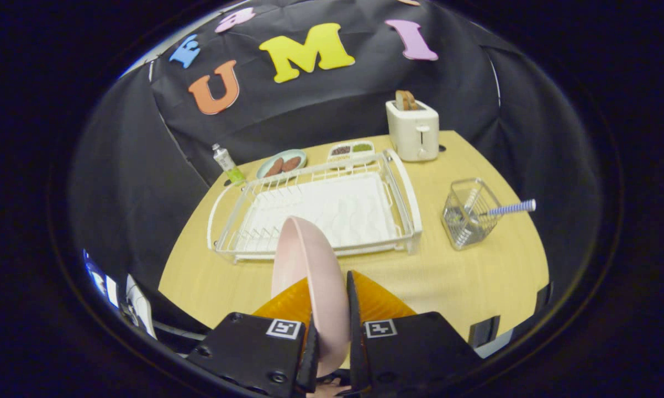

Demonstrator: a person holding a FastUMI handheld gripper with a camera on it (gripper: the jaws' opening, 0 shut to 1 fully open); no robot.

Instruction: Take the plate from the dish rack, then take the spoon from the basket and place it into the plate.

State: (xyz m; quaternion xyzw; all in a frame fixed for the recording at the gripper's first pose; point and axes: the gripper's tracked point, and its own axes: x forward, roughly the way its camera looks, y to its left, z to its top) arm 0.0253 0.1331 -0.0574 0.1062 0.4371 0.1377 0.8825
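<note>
Gripper nearly closed, both orange fingers pinching the pink plate by its rim. Plate stands on edge between the fingers, tilted, lifted above the desk. Just beyond it: white dish rack, no dishes in it. Ahead and to the right, well apart from the gripper: wire basket with the spoon's striped handle sticking out. Toaster farther back.
</note>
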